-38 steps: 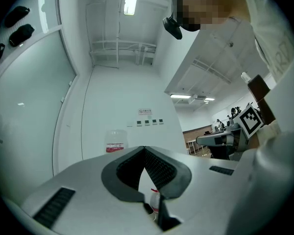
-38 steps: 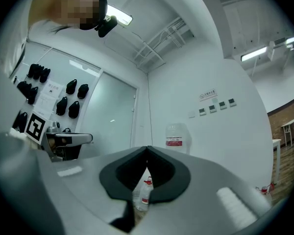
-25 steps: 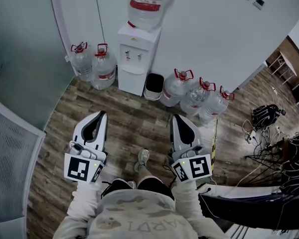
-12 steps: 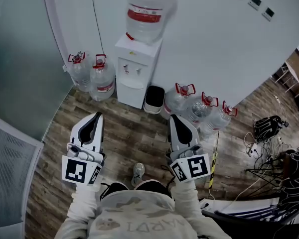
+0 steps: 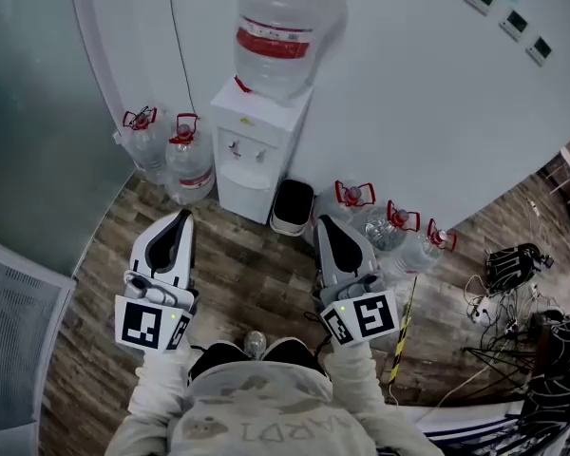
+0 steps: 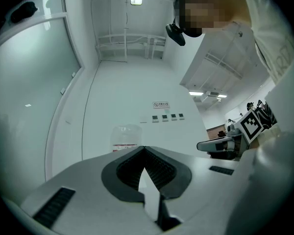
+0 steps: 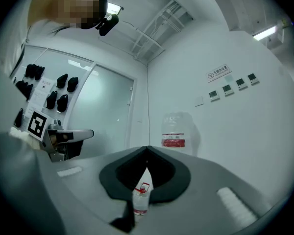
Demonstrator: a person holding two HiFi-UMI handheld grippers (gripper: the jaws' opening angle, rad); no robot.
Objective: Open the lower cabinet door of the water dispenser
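Water dispenser [image 5: 252, 145] at 12 o'clock is closer than a second ago, so this is just the approach. Left claw [image 5: 183, 217] and right claw [image 5: 322, 223] are both pressed together and empty, lower door [image 5: 237, 190] untouched.

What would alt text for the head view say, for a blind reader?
From above, a person points the left tongs and right tongs at a white water dispenser topped by a large bottle. Water jugs flank it on wood flooring.
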